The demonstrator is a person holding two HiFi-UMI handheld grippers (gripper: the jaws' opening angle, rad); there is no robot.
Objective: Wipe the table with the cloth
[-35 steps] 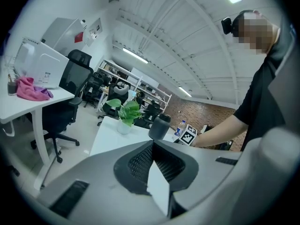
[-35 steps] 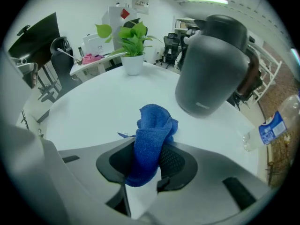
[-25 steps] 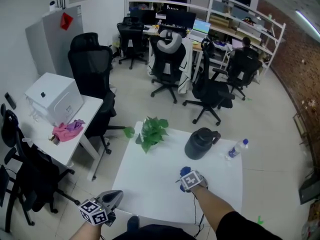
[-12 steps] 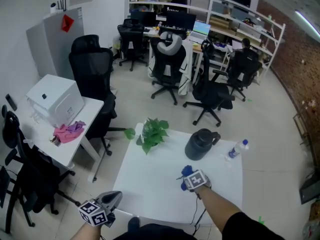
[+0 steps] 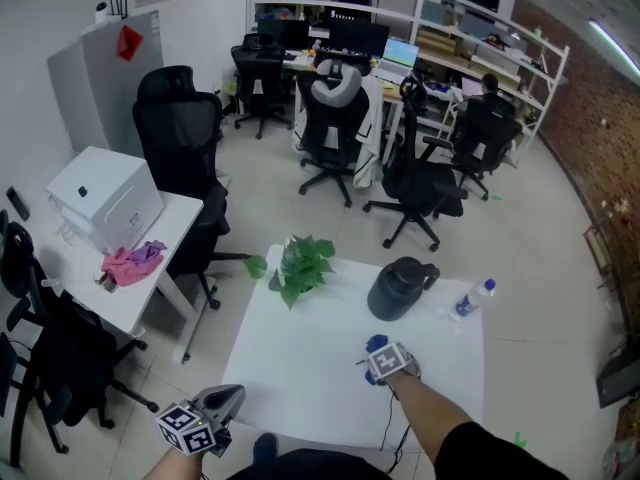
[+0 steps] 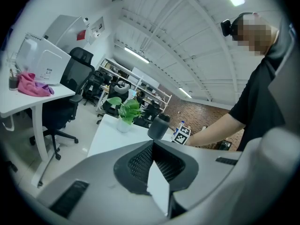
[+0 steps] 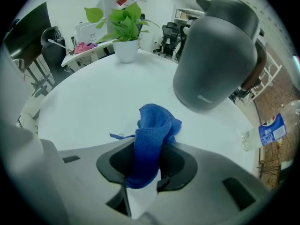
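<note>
A bunched blue cloth [image 7: 150,139] is pinched between the jaws of my right gripper [image 7: 146,165], its free end resting on the white table [image 7: 89,102]. In the head view the right gripper [image 5: 383,360] sits on the table's right half, just in front of the dark jug [image 5: 398,288], with the blue cloth [image 5: 375,345] showing at its tip. My left gripper [image 5: 222,401] hangs off the table's front left corner; in the left gripper view its jaws [image 6: 157,172] meet at the tips with nothing held.
A potted plant [image 5: 300,264] stands at the table's far left, and a water bottle [image 5: 470,298] lies at the far right. A side desk [image 5: 130,268] with a white box and pink rag is to the left. Office chairs stand beyond.
My right gripper with the cloth shifted slightly right and then back toward the jug. The left gripper stayed where it was.
</note>
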